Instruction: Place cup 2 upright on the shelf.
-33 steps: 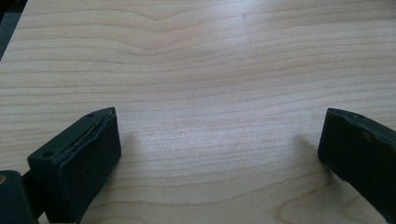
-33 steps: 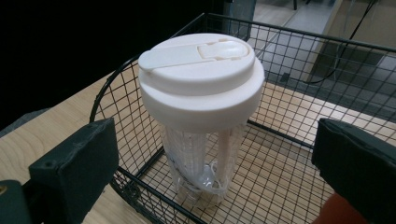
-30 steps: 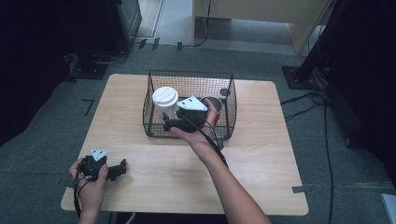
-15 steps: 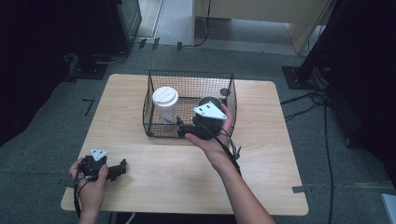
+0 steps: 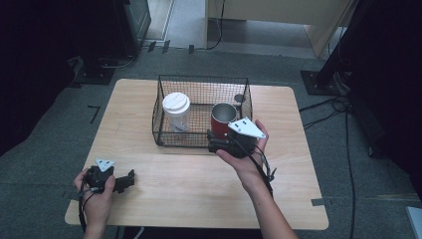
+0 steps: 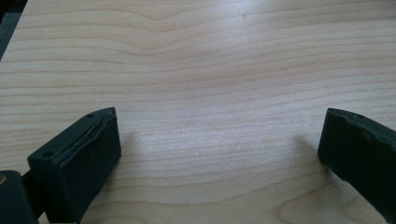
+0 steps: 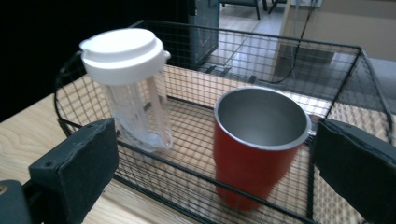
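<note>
I read the red tumbler (image 7: 259, 144) as the item in hand. It stands upright inside the wire basket (image 5: 199, 79), in the right half, just behind the near wall. From the way it sits, I judge the placing step done: the tumbler rests on the basket floor and nothing grips it. What is left, as far as I can judge, is to draw the right claw (image 7: 210, 163) clear of the basket; I cannot tell whether any further item is due to go in.

The tumbler has a red outer shell and a bare steel interior with a thin bright rim. It carries no lid, and I see nothing inside it. It tapers slightly toward the base.

To its left in the basket stands a clear bottle (image 7: 135, 98) with a white cap, upright and apart from the tumbler.

My right claw sits at the basket's near wall, level with the tumbler. Its jaws are wide apart, one on each side of the tumbler in the right gripper view, neither touching it.

My left claw (image 6: 215, 154) rests low over the bare desk (image 5: 199, 184) at the near left corner, well apart from the basket. Its jaws are spread with nothing between them.
</note>
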A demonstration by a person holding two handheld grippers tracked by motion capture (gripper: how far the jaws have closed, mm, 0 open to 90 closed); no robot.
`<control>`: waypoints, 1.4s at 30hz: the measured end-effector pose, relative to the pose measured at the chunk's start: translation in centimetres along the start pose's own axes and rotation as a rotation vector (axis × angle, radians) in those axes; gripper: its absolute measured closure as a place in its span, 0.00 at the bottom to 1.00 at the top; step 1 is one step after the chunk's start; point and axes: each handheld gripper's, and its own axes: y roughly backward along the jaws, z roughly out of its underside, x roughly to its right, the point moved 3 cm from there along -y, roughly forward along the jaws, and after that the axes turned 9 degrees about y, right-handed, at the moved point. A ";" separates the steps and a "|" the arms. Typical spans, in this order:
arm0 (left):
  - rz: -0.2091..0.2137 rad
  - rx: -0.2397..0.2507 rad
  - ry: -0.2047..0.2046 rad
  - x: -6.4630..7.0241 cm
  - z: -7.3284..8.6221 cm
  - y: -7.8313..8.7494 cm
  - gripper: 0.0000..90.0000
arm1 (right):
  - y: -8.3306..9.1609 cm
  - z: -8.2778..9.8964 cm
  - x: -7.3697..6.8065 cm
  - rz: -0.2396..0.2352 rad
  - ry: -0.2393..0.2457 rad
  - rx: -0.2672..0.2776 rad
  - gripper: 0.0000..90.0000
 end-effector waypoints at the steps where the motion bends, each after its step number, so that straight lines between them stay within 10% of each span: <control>1: 0.000 0.000 -0.001 0.0 0.0 0.0 0.00 | 0.1 0.3 0.2 0.006 -0.001 -0.002 0.01; 42: 0.000 0.000 -0.003 0.0 0.0 0.0 0.00 | 5.1 13.5 9.8 0.232 -0.131 -0.159 0.01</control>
